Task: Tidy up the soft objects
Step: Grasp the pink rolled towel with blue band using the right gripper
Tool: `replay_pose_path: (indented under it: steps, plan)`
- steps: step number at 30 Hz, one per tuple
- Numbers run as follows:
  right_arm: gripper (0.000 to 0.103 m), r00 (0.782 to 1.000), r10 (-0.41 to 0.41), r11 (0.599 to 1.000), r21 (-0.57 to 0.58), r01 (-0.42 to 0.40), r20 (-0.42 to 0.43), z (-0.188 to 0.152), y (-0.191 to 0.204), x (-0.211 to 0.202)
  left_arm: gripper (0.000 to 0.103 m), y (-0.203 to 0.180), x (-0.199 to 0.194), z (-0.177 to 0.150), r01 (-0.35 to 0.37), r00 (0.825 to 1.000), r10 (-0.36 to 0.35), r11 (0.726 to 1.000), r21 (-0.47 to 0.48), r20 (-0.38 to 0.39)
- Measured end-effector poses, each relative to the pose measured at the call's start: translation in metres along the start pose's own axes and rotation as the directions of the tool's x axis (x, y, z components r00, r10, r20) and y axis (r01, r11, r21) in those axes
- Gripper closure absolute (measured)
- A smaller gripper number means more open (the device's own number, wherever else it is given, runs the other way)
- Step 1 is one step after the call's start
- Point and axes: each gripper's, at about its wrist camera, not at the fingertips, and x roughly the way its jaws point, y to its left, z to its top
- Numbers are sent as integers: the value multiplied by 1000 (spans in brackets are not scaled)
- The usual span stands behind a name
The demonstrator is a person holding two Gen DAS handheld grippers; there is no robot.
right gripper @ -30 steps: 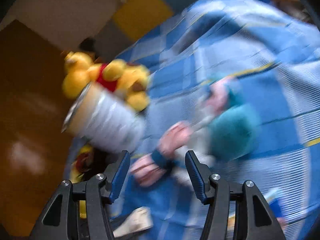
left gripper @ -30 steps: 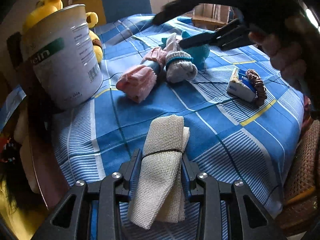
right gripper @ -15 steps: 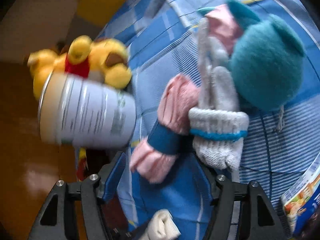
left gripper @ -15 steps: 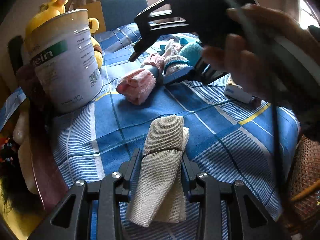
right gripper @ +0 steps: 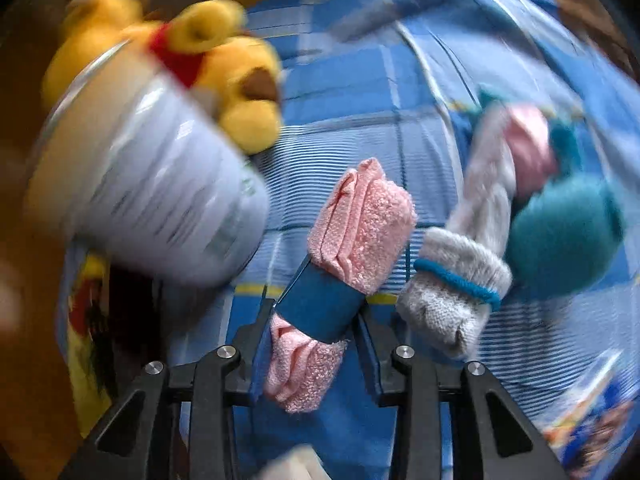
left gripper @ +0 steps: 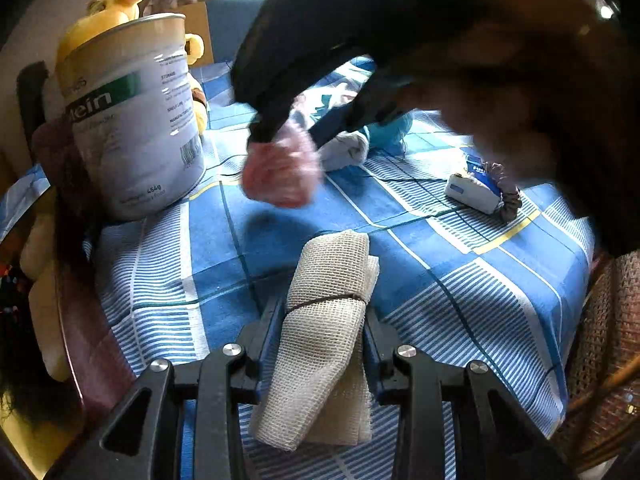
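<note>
A beige mesh cloth roll (left gripper: 328, 280) with a thin band around it hangs over the blue checked tablecloth (left gripper: 440, 280), my left gripper (left gripper: 324, 312) shut on it. A pink towel roll (right gripper: 360, 232) with a blue paper band sits between the fingers of my right gripper (right gripper: 316, 320). Those jaws are closing and both pads touch the roll at the band. In the left wrist view the right gripper (left gripper: 284, 132) reaches down from above onto the blurred pink towel roll (left gripper: 280, 168), held by a person's hand (left gripper: 500, 92).
A white tin (left gripper: 132, 120) stands at the left with a yellow plush bear (right gripper: 224, 80) behind it. A grey sock roll (right gripper: 452, 300) and a teal plush (right gripper: 560, 236) lie right of the pink roll. A small box with a scrunchie (left gripper: 476, 192) lies further right, near a wicker chair (left gripper: 608, 340).
My right gripper swung down over the pink towel roll and its jaws narrowed around it. The left gripper kept still with the beige roll.
</note>
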Motion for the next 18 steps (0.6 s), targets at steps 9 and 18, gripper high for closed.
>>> replay_pose_path:
  steps: [9, 18]
  plan:
    - [66, 939, -324, 885, -386, 259, -114, -55, -5, -5, 66, 3, 3, -1, -4, 1000, 4, 1000, -6, -1]
    - [66, 980, -199, 954, -232, 191, -11, -73, -31, -8, 66, -2, 3, 1, -19, 1000, 19, 1000, 10, -4]
